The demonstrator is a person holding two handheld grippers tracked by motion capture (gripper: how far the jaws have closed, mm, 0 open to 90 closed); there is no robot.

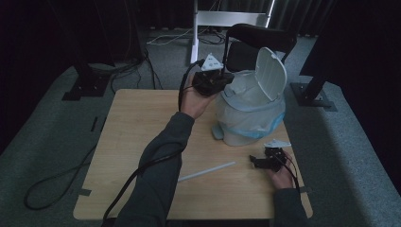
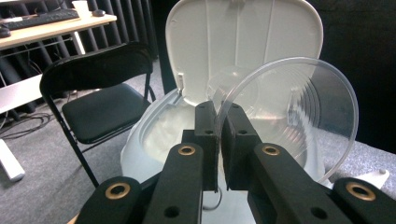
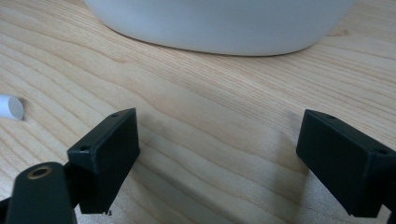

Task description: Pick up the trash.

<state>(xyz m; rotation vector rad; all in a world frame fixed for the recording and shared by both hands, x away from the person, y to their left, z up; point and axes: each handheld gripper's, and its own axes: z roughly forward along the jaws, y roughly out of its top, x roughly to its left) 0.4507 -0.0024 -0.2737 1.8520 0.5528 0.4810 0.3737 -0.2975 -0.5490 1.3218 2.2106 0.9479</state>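
Left gripper [image 1: 222,78] raised over the open white bin [image 1: 250,113] at the far right of the table [image 1: 137,137], seen in the high view as a dark shape in the left hand [image 1: 196,99], too dim there to make out what is pinched. In the left gripper view: jaws pressed nearly together on the rim of a clear plastic cup [image 2: 285,116], thin wall clamped between the pads. Cup lying on its side, long axis running roughly away from the camera, open mouth turned toward it and a little to the right, smaller base pointing at the raised lid [image 2: 243,42]. Cup held in the air above the bin's mouth, just in front of the lid's inner face. Black folding chair [image 2: 98,93] on the floor behind the bin, plainer here than in the high view.

Right gripper [image 1: 265,162] low on the table near its right front corner, in the right hand [image 1: 281,177], just in front of the bin. In the right gripper view: jaws spread wide, nothing between them, bare wood grain underneath, the bin's rounded white base [image 3: 219,23] across the top. White tube [image 1: 206,171] lying flat on the table between the two forearms, long axis slanting from near left to far right in the high view; one cut end [image 3: 10,107] at the left edge of the right gripper view.
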